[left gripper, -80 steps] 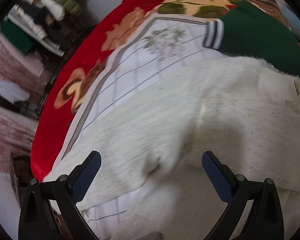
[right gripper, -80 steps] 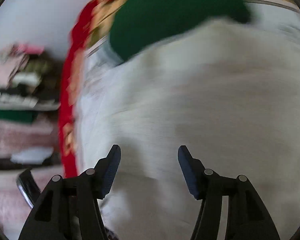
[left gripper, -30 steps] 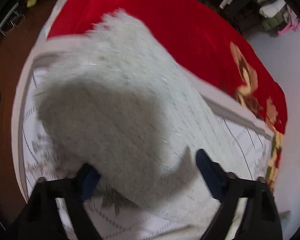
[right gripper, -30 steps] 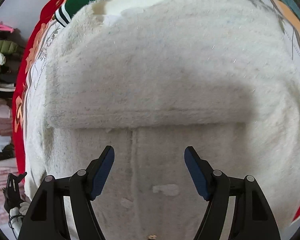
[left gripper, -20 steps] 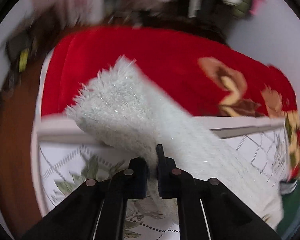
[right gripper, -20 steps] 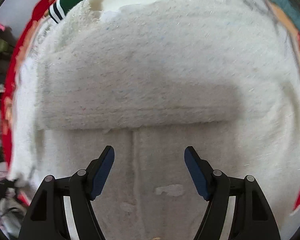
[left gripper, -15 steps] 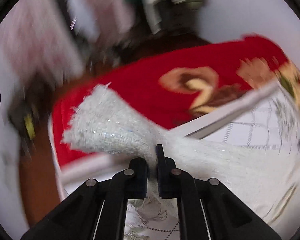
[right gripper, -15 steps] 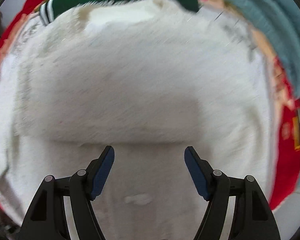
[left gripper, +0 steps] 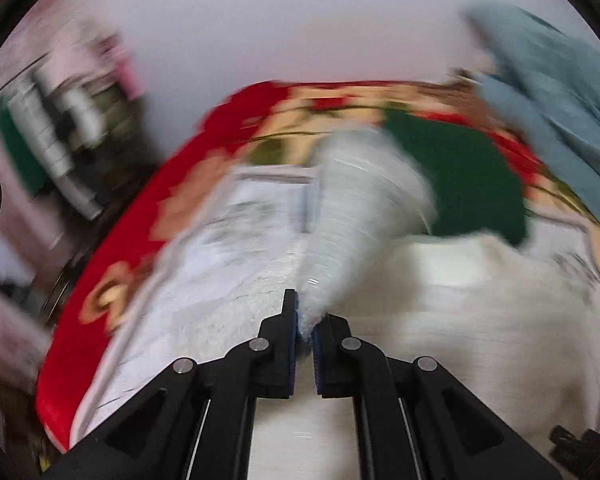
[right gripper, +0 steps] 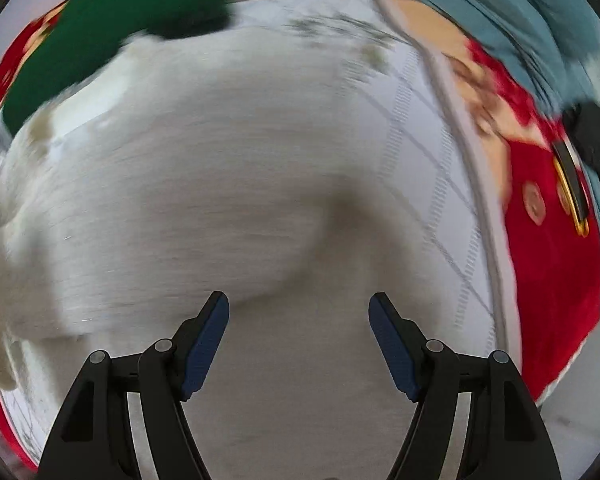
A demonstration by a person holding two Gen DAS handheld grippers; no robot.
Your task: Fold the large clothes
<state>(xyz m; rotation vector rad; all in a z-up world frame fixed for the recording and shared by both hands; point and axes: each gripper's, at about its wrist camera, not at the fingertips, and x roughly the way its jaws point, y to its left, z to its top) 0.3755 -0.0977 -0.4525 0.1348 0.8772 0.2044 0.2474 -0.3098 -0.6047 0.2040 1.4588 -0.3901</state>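
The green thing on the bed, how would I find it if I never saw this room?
Start at the bed's red flowery blanket. The big fluffy white garment lies across it, with the left gripper pinching a strip of it. At that garment's far edge sits the green clothing, partly tucked under the white. It is the only dark green piece, unlike the pale blue cloth nearby.

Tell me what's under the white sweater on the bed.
The white sweater lies on a white patterned sheet, with a red floral blanket beyond it. A green garment shows at its far edge. Whatever lies directly beneath stays covered.
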